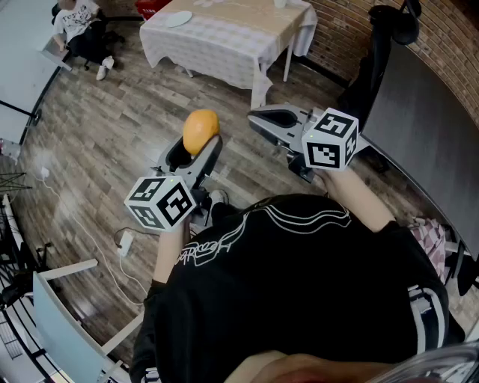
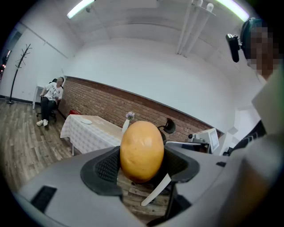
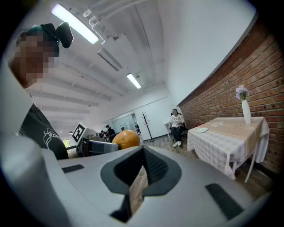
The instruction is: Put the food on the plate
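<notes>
A round orange-yellow piece of food (image 1: 200,131) sits between the jaws of my left gripper (image 1: 193,146), which is shut on it and held up in the air above the wooden floor. In the left gripper view the food (image 2: 142,150) fills the gap between the black pads (image 2: 105,167). My right gripper (image 1: 263,120) is held beside it to the right; its pads (image 3: 153,166) meet with nothing between them. From the right gripper view the food (image 3: 126,138) shows to the left. A small white plate (image 1: 179,19) lies on the cloth-covered table (image 1: 224,45) ahead.
A person sits on a chair (image 1: 78,26) at the far left near the table. A vase with flowers (image 3: 243,104) stands on the table by the brick wall. A black office chair (image 1: 382,60) and a dark tabletop (image 1: 430,120) are on my right.
</notes>
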`<state>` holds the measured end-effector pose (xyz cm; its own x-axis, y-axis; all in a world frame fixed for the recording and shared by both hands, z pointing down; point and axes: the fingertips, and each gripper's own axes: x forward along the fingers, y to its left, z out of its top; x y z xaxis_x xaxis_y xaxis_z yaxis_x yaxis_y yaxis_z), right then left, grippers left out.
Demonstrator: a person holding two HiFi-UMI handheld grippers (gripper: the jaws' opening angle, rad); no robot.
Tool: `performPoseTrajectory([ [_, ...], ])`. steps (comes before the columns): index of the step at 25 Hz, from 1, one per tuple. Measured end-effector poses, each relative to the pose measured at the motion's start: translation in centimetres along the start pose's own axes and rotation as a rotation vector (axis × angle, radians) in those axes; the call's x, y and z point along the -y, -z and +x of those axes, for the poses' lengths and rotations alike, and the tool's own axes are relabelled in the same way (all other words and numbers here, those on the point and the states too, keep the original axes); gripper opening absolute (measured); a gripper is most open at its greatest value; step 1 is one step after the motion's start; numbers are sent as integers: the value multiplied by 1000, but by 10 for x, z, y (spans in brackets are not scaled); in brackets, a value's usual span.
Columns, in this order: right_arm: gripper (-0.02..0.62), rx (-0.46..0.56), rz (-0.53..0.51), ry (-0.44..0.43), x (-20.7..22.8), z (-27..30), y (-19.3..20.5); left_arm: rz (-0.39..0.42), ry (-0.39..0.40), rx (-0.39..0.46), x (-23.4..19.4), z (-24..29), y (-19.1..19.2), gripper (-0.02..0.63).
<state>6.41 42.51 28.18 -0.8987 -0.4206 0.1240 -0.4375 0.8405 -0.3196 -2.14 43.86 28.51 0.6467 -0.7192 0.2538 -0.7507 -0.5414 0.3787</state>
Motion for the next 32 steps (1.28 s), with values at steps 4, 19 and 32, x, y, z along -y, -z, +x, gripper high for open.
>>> performPoseTrajectory([
  [4,-3,-7,4,-7,7,-1,7,-5,3,1,1,9,5,291],
  [19,-3,18,-10,-5,34,-20,4,14,-18,-35,16,39,8,291],
  [32,-3,22,24,-57,69,15,9,6,-58,-56,-20,66,2,291],
])
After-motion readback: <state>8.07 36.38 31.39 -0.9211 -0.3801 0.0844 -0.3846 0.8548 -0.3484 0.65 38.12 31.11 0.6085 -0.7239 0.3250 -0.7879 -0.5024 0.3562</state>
